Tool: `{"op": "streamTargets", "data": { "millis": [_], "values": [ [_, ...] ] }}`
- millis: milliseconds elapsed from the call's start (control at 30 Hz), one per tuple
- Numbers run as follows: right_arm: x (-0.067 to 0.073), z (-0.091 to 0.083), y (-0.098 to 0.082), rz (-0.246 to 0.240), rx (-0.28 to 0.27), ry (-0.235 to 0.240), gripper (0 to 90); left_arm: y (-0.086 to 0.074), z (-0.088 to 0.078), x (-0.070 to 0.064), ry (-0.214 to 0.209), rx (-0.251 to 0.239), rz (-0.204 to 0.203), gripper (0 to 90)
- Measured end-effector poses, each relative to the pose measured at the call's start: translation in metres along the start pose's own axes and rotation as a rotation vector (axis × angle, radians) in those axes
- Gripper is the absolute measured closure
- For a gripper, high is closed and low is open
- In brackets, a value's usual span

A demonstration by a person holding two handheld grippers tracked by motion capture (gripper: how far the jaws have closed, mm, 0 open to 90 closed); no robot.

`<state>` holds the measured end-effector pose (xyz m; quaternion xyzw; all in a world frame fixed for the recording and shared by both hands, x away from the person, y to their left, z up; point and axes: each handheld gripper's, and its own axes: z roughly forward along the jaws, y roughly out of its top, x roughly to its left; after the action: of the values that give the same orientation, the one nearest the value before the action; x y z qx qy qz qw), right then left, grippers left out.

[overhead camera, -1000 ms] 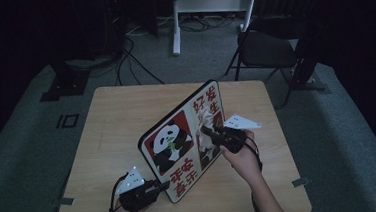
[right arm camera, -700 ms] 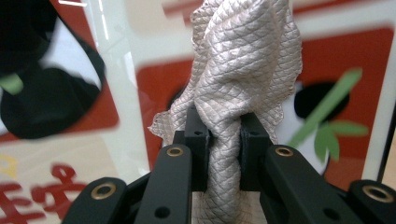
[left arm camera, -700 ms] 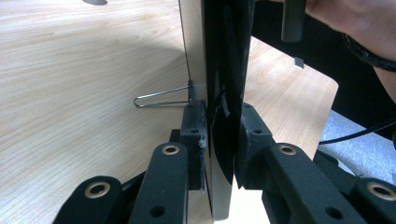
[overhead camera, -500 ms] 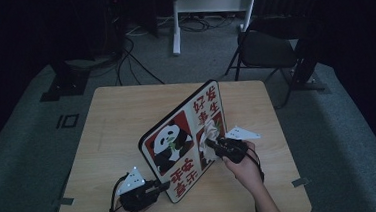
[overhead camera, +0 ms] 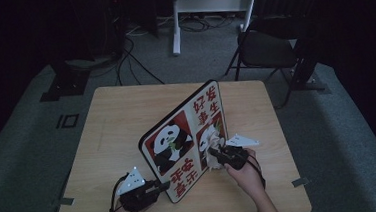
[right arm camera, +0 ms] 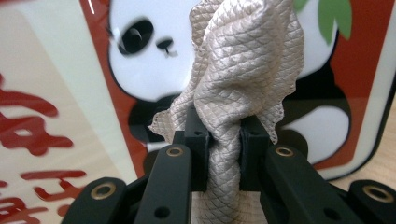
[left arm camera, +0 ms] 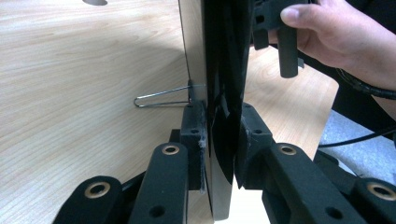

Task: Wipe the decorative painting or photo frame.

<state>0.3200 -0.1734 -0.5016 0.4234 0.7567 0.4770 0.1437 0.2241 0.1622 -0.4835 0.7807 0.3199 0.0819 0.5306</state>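
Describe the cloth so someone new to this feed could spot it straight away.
Start at the wooden table and find the panda board standing on edge across its middle. Against the board's picture face, toward its near right end, the right gripper pinches a bunched cloth. It is the one soft thing here: pale beige with a quilted diamond weave, set against the glossy red, black and white print.

Dim room, grey floor (overhead camera: 28, 147) (cables), black chair (overhead camera: 267, 48)
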Motion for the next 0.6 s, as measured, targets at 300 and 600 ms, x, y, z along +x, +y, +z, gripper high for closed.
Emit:
{"op": "streamTargets", "data": {
  "millis": [300,600],
  "values": [
    [-0.005,0.005,-0.017,0.020,0.045,-0.010,77.9,0.000,0.000,0.001,-0.005,0.002,-0.002,76.9],
    [-0.008,0.009,-0.030,0.027,0.098,-0.017,77.9,0.000,0.000,-0.001,-0.001,0.000,0.001,76.8]
  ]
}}
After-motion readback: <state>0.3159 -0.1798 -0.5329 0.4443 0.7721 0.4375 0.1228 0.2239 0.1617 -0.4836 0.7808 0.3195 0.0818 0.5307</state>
